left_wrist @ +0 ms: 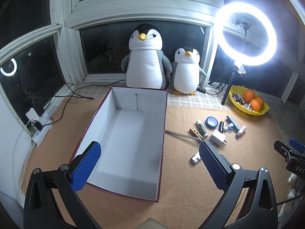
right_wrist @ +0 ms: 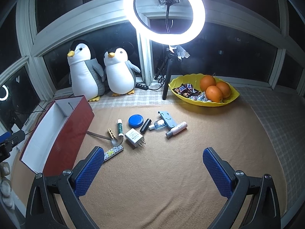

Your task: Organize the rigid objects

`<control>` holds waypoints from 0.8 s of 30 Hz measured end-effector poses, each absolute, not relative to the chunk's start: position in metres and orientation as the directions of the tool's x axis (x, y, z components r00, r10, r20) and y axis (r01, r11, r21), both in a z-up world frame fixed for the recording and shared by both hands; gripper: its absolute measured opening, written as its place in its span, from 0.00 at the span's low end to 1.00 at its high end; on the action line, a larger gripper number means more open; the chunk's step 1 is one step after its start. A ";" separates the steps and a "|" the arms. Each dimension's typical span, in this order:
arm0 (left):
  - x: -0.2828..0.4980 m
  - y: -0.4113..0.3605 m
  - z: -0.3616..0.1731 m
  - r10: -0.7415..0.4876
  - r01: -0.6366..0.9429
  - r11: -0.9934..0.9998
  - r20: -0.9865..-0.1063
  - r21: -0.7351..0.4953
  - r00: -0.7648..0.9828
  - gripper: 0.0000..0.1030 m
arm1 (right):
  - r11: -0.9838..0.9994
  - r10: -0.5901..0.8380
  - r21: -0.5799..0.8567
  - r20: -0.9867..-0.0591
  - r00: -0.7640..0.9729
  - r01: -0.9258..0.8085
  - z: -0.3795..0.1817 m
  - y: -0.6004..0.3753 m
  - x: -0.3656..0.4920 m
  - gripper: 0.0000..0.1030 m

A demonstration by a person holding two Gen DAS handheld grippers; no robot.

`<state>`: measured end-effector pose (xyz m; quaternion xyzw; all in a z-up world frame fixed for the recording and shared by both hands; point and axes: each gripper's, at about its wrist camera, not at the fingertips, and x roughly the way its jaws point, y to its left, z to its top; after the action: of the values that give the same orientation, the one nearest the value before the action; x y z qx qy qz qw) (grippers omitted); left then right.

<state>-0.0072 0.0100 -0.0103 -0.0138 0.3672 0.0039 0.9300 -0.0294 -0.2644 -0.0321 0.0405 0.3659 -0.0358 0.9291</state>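
A red box (left_wrist: 131, 131) with a white inside lies on the tan mat, nothing in it; in the right wrist view the box (right_wrist: 66, 133) is at the left. My left gripper (left_wrist: 150, 150) hangs open over its near end. Right of the box lies a scatter of small items: a white charger (right_wrist: 134, 137), a blue round tin (right_wrist: 135, 121), a glue stick (right_wrist: 120, 127), a metal spoon (right_wrist: 108, 139), a wooden clothespin (right_wrist: 111, 133), a black tube (right_wrist: 145, 126), a pink-white tube (right_wrist: 176, 129) and a patterned lighter (right_wrist: 113, 152). My right gripper (right_wrist: 152, 156) is open, above bare mat in front of them.
Two plush penguins (left_wrist: 146, 57) stand at the window behind the box. A ring light (right_wrist: 164, 11) on a tripod and a yellow bowl (right_wrist: 204, 100) of oranges and sweets sit at the back right. Cables and a power strip (left_wrist: 41, 131) lie at the left.
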 end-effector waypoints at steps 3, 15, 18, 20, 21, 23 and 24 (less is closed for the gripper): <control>-0.007 0.010 -0.011 -0.001 -0.017 1.000 -0.684 -0.021 0.730 0.99 | 0.994 -0.036 0.049 -0.685 0.727 0.095 -0.032 -0.265 -0.029 0.99; -0.003 0.008 -0.013 -0.002 -0.017 1.000 -0.690 -0.020 0.724 0.99 | 0.994 -0.037 0.047 -0.687 0.726 0.095 -0.033 -0.264 -0.028 0.99; -0.002 0.008 -0.014 -0.002 -0.017 1.000 -0.691 -0.021 0.723 0.99 | 0.995 -0.037 0.046 -0.688 0.725 0.094 -0.035 -0.264 -0.028 0.99; -0.002 0.008 -0.014 -0.002 -0.016 1.000 -0.692 -0.020 0.721 0.99 | 0.995 -0.037 0.046 -0.688 0.725 0.094 -0.035 -0.263 -0.028 0.99; -0.001 0.008 -0.014 -0.001 -0.017 1.000 -0.693 -0.019 0.721 0.99 | 0.995 -0.036 0.046 -0.689 0.724 0.093 -0.035 -0.264 -0.028 0.99; 0.000 0.008 -0.015 0.000 -0.019 1.000 -0.696 -0.020 0.718 0.99 | 0.995 -0.034 0.046 -0.690 0.723 0.091 -0.037 -0.263 -0.028 0.99; 0.001 0.008 -0.015 0.000 -0.020 1.000 -0.697 -0.020 0.717 0.99 | 0.995 -0.034 0.046 -0.691 0.722 0.091 -0.039 -0.263 -0.029 0.99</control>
<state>0.0009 0.0083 -0.0150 -0.0132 0.3759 0.0055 0.9266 -0.0285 -0.2633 -0.0387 0.0381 0.3712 -0.0338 0.9272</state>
